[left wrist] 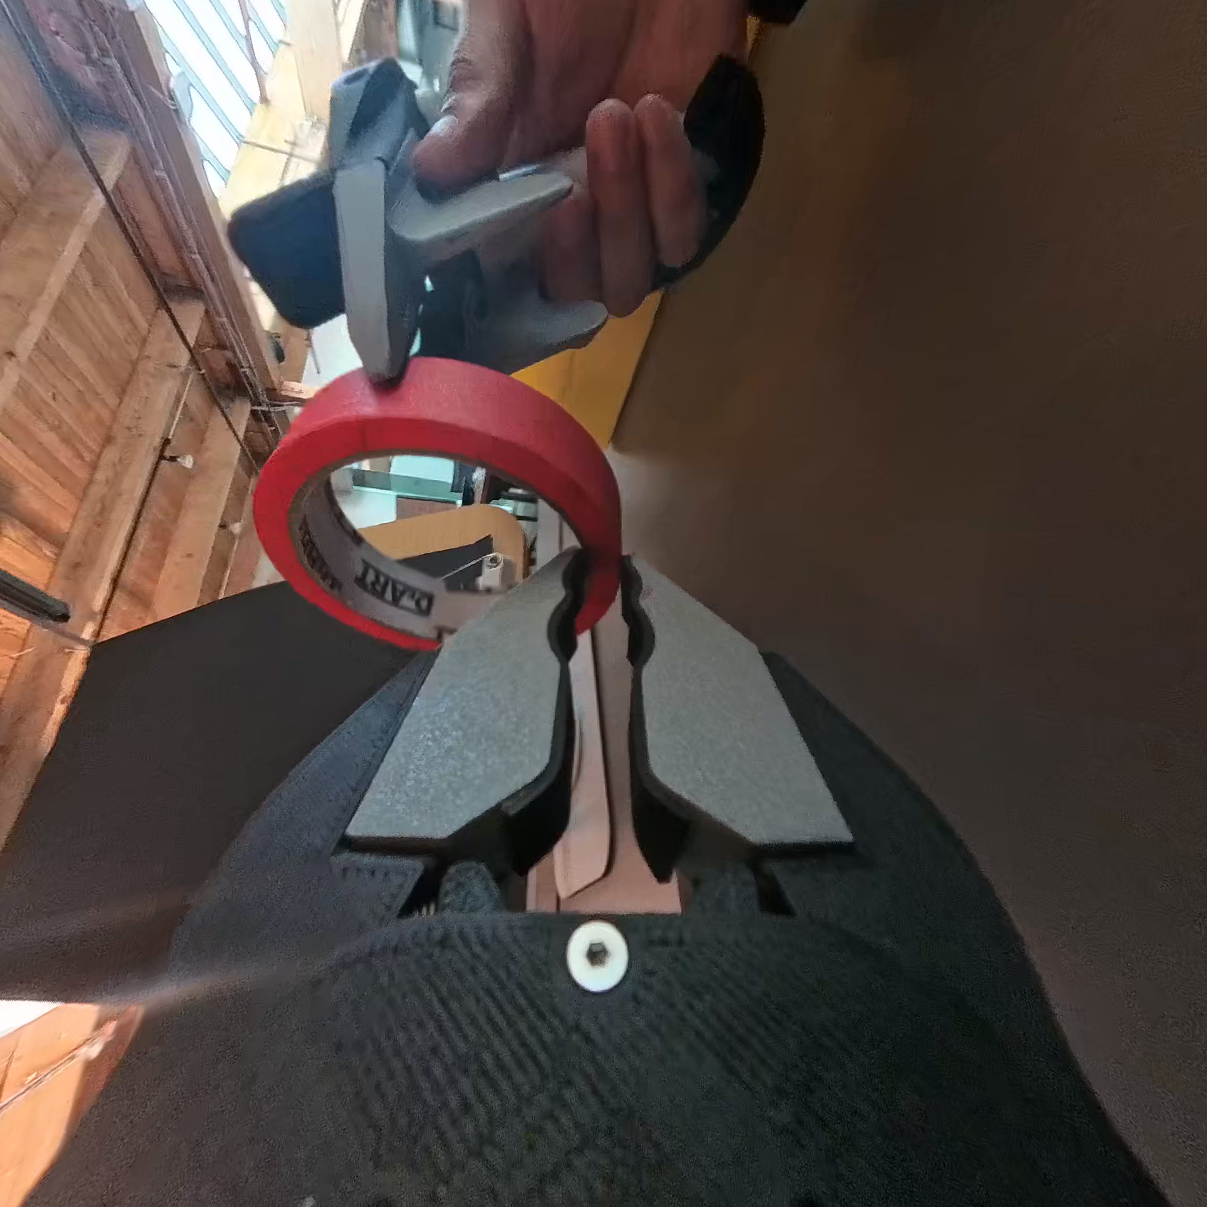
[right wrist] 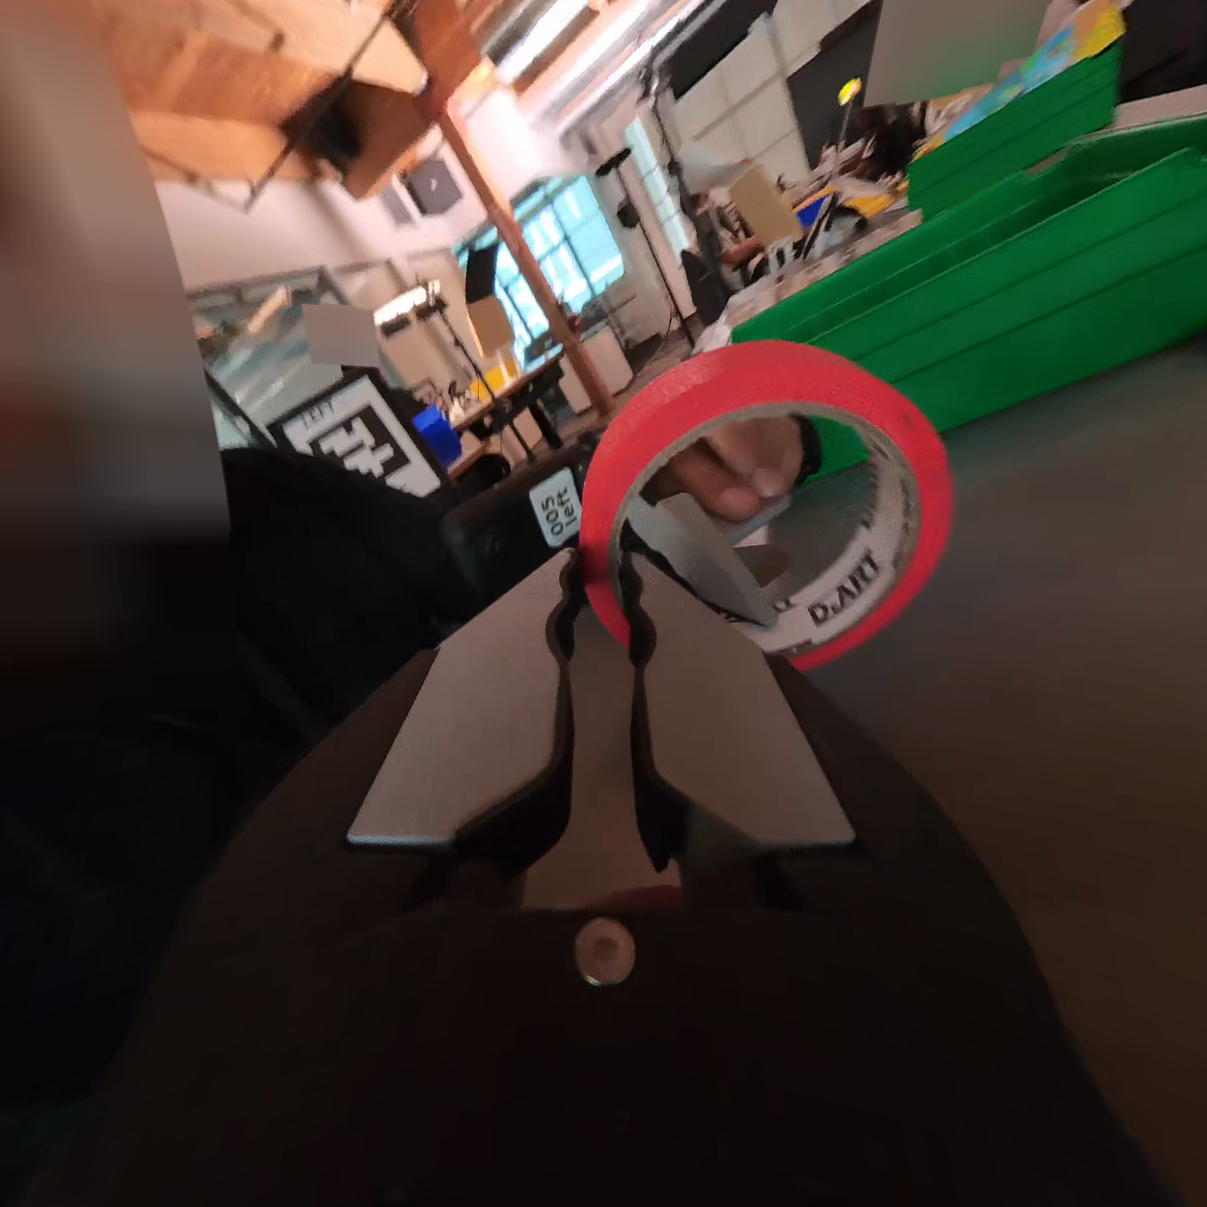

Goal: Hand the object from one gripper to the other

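A red tape roll (left wrist: 457, 405) with a white core is held in the air between both grippers. My left gripper (left wrist: 602, 567) is shut on the roll's wall at its lower right. My right gripper (left wrist: 392, 377), held by a hand (left wrist: 588, 130), grips the roll's upper left edge; only one of its fingers shows there. In the right wrist view my right gripper (right wrist: 601, 575) is shut on the left wall of the tape roll (right wrist: 771, 366). The left gripper's finger (right wrist: 692, 568) and the hand holding it show through the ring.
Stacked green crates (right wrist: 980, 313) stand on the grey table (right wrist: 1078, 653) at the right of the right wrist view. A workshop with tables, stands and a post lies behind. The left wrist view shows a wooden ceiling (left wrist: 98, 392) and a tan surface (left wrist: 947, 457). One gripper's finger ends stand about 7 cm off the other's.
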The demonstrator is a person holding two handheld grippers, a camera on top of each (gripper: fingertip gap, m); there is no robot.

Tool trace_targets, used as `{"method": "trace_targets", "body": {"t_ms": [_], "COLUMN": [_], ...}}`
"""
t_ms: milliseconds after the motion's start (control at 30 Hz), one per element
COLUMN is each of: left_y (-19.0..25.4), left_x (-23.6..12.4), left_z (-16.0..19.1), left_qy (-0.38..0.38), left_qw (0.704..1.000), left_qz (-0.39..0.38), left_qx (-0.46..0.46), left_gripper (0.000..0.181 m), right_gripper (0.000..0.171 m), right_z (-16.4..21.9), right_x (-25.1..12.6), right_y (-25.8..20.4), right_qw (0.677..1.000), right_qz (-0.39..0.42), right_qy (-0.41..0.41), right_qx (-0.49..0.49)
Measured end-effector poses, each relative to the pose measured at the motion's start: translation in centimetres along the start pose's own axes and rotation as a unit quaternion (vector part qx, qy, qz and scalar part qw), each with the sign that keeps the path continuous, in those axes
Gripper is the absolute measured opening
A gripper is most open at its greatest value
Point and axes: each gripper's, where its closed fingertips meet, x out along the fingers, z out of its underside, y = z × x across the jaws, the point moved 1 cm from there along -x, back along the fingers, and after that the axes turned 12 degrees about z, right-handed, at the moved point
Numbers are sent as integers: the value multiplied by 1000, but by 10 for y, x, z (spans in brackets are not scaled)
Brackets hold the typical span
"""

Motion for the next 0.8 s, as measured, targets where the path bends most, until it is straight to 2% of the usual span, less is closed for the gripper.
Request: {"method": "trace_targets", "body": {"t_ms": [67, 167, 267, 333, 433, 533, 600, 667, 800], "left_y": [8, 7, 1, -5, -22, -44, -51, -55, -46], "left_x": [3, 7, 4, 0, -10, -24, -29, -27, -8], "left_z": [3, 14, 22, 22, 20, 18, 17, 23, 40], "left_qy": [-7, -19, 3, 61, 155, 250, 287, 289, 206], "left_qw": [1000, 998, 985, 951, 874, 791, 743, 725, 749], "left_qz": [27, 22, 26, 56, 77, 79, 90, 76, 32], "left_qx": [-12, -50, -171, -299, -454, -553, -598, -621, -629], "left_gripper": [8, 9, 20, 28, 48, 55, 62, 59, 57], "right_gripper": [9, 9, 8, 7, 8, 8, 8, 7, 8], "right_z": [5, 4, -4, -2, 4, 19, 29, 33, 35], "right_x": [7, 8, 0, -8, -9, -4, -7, -9, -3], "right_y": [4, 16, 37, 51, 61, 71, 84, 94, 102], "right_qw": [997, 982, 942, 883, 786, 732, 683, 627, 528], "right_qz": [47, 129, 247, 332, 407, 428, 446, 469, 493], "right_qy": [-14, -27, -25, -61, -117, -177, -225, -260, -297], "right_qx": [-61, -135, -227, -326, -451, -501, -532, -566, -625]}}
